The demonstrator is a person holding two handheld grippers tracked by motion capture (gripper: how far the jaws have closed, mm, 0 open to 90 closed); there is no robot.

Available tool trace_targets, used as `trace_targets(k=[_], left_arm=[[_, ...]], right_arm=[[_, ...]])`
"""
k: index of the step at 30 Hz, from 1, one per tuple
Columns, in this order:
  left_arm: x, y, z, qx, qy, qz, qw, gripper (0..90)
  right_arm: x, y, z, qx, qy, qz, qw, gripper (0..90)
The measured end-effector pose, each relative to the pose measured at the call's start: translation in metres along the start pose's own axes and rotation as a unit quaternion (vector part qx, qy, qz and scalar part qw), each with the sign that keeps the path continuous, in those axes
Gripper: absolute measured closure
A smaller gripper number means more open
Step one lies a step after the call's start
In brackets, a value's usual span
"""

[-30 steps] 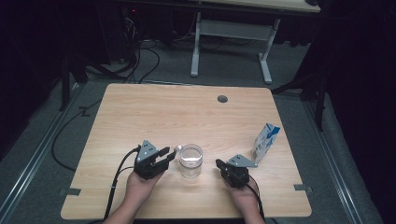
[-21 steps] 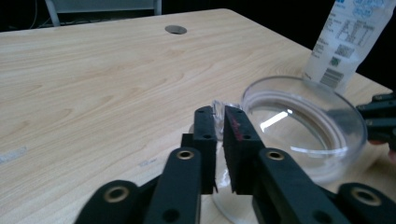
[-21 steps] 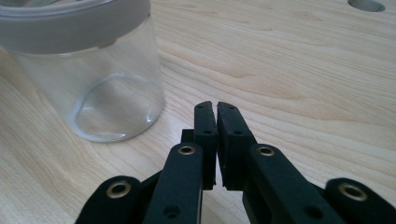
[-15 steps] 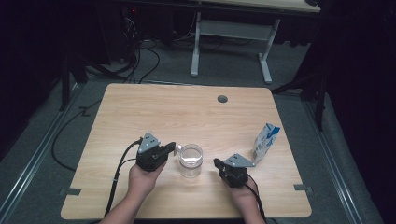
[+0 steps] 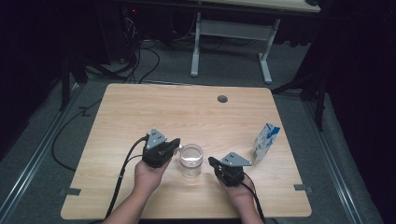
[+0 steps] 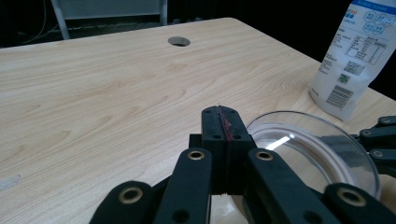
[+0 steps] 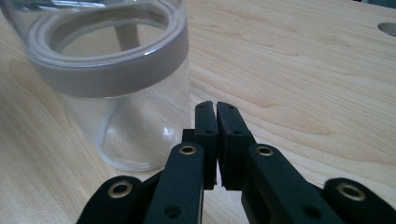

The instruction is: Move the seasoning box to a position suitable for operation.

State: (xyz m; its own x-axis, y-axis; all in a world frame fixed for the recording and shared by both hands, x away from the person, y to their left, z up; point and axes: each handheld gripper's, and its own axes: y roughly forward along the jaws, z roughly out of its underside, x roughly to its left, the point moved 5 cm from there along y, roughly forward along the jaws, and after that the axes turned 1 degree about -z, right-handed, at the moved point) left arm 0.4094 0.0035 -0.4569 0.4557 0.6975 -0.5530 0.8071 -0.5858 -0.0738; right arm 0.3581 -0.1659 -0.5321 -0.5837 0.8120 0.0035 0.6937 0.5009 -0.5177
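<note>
Currently the jar (image 5: 191,160) stands upright near the desk's (image 5: 140,107) front edge, between the two grippers. Left gripper (image 5: 176,145) — jaws have just been closing, now clenched on nothing — sits just beside the rim. Right gripper (image 5: 211,161) is also clenched and empty, low by the jar's base, probably poised to steady it. Left gripper view adds the pouch (image 6: 357,56) label; right gripper view shows the jar's grey collar.
</note>
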Motion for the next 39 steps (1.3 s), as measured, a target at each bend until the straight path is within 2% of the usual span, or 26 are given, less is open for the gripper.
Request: trace_targets(k=[8, 17, 24, 39], left_arm=[[0.003, 0.0, 0.003, 0.006, 0.009, 0.001, 0.9999, 90.0], [0.002, -0.001, 0.004, 0.004, 0.003, 0.007, 1.0, 90.0], [0.002, 0.0, 0.005, 0.001, 0.012, 0.006, 0.9999, 90.0], [0.003, 0.0, 0.006, -0.004, 0.011, 0.004, 0.9999, 90.0]], right_arm=[[0.004, -0.002, -0.002, -0.006, -0.005, -0.002, 1.0, 87.4], [0.005, -0.003, -0.004, -0.011, -0.002, -0.005, 0.9999, 87.4], [0.008, -0.004, -0.007, -0.017, -0.006, -0.01, 0.9998, 87.4], [0.012, -0.011, -0.016, -0.036, -0.008, -0.014, 0.9992, 87.5]])
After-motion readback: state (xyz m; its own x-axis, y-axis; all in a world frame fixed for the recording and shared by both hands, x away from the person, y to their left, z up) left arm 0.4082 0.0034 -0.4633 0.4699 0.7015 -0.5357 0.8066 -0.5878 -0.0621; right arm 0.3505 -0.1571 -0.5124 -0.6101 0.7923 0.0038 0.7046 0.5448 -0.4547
